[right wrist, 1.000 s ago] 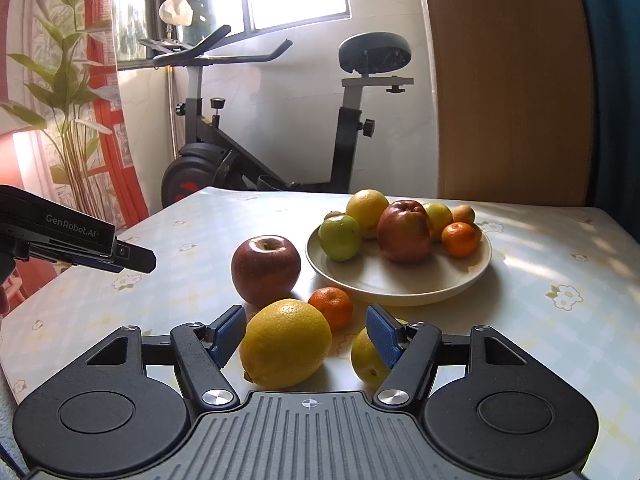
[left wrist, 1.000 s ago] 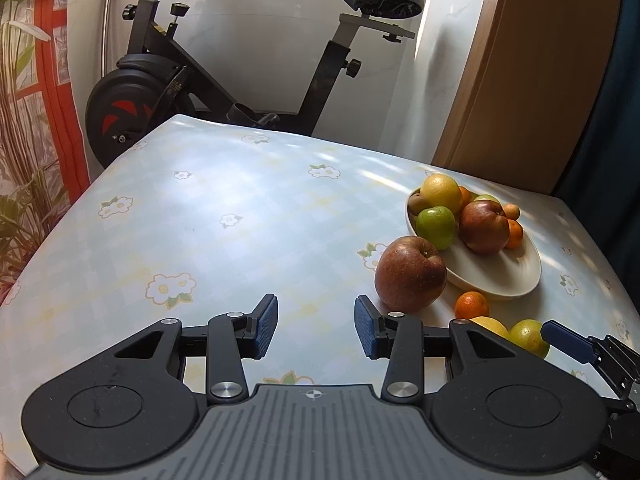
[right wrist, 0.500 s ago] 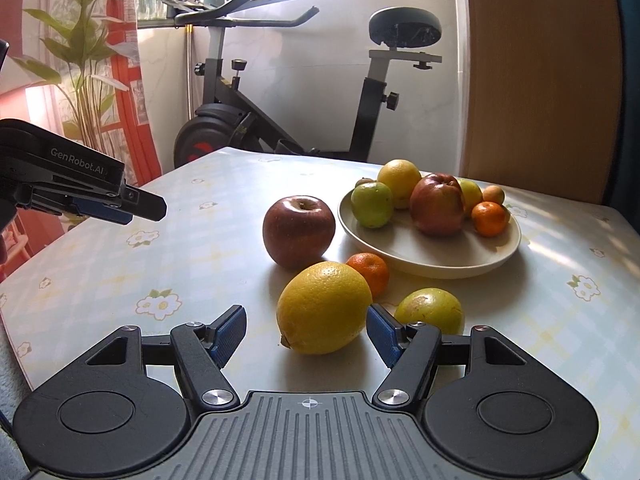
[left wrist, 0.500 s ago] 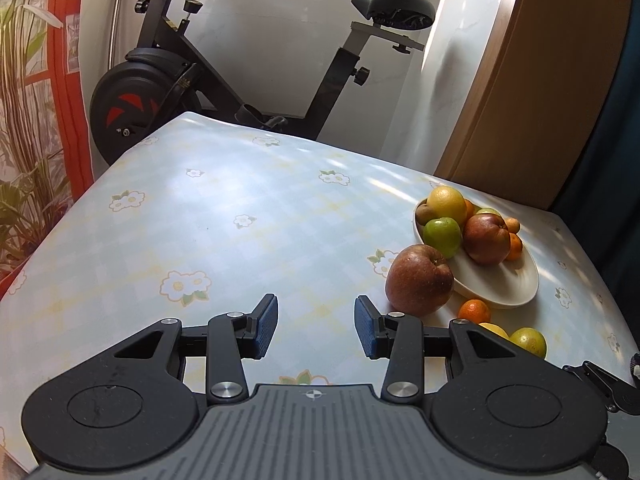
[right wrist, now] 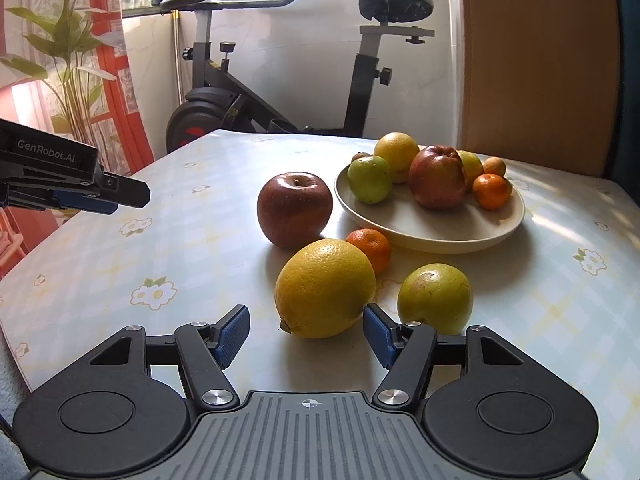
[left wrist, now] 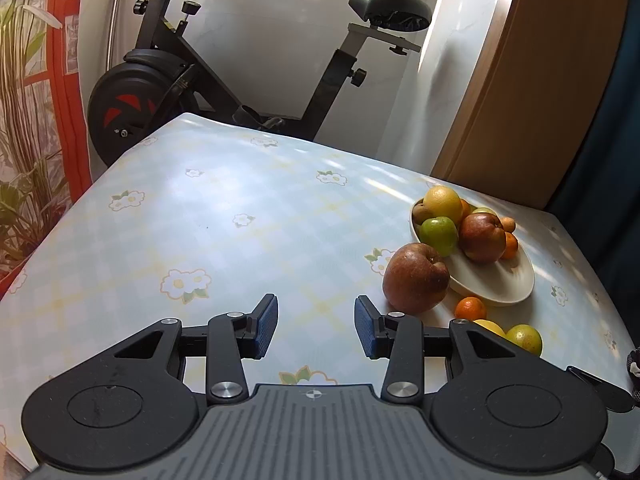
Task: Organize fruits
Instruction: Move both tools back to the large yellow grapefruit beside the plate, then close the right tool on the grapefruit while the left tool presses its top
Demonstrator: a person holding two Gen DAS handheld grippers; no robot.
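Sunlit and patterned with small flowers, the counter (right wrist: 192, 248) carries a cream plate (right wrist: 436, 232) and four loose fruits in front of an exercise bike (right wrist: 280, 92). Nearest the right gripper (right wrist: 306, 334) lies a big lemon (right wrist: 325, 288), just ahead of its blue fingers (right wrist: 234, 334). These stand apart with nothing pressed between them, and the right-hand pad sits almost against the lemon's lower edge.

Behind the lemon a small tangerine (right wrist: 370, 248) touches or nearly touches it. A yellow-green fruit (right wrist: 435, 298) rests just to the right, and a red apple (right wrist: 295, 210) stands beside the plate rim. On the plate are a green apple (right wrist: 369, 179), another red apple (right wrist: 438, 178), an orange (right wrist: 397, 156) and smaller fruit packed at the back.

The left gripper (left wrist: 316, 332) hangs over bare counter, its fingers apart and empty.

The lemon looks close to as wide as the right gripper's gap. Should the pads close off-centre on that round, waxy skin, it would likely squirt forward. It could then knock the tangerine or the yellow-green fruit into a roll toward the counter edge. The crowded far side of the plate is another risk, since a fruit dropped there could dislodge the pile.
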